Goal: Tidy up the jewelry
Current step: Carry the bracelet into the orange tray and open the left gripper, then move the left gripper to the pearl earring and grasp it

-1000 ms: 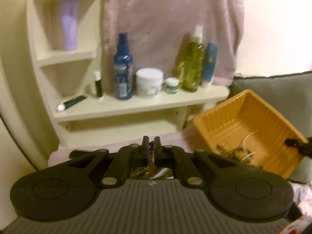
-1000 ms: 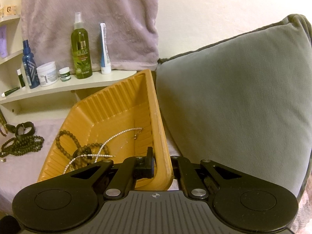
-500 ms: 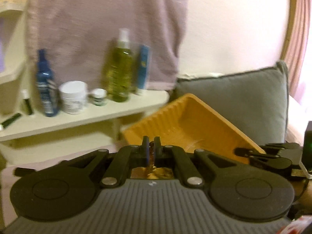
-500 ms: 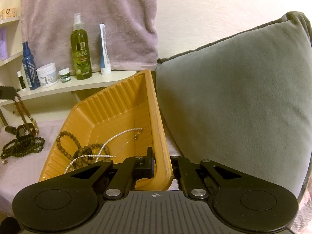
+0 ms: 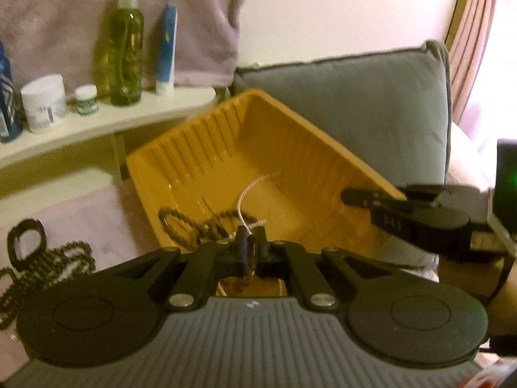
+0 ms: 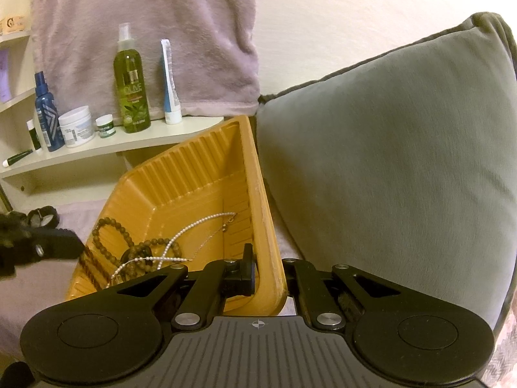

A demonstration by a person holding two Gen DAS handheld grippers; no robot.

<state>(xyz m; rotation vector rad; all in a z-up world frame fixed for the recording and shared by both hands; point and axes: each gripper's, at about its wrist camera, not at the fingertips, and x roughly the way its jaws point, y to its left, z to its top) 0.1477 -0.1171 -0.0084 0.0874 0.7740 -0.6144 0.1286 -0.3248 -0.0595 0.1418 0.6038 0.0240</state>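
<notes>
We pinch an amber bracelet (image 5: pixel 248 270) in our closed left gripper (image 5: pixel 251 246) over the tray (image 6: pixel 206 168), right gripper (image 6: pixel 268 270) clamped on tray's rim, bead strings (image 6: pixel 142 252) inside, more beads (image 5: pixel 48 265) on cloth beside it

The amber bead strand (image 5: pixel 247 278) mostly vanishes behind the left gripper (image 5: pixel 251 249), so you can't see how long it is. Dark beads (image 5: pixel 45 265) run off the left edge, all smeared, and the right gripper (image 6: pixel 268 270) hides the yellow tray (image 6: pixel 181 194)'s near corner.

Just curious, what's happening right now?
Right gripper shut on orange tray wall. Left gripper shut on amber bracelet, over tray. Nothing blocking.
</notes>
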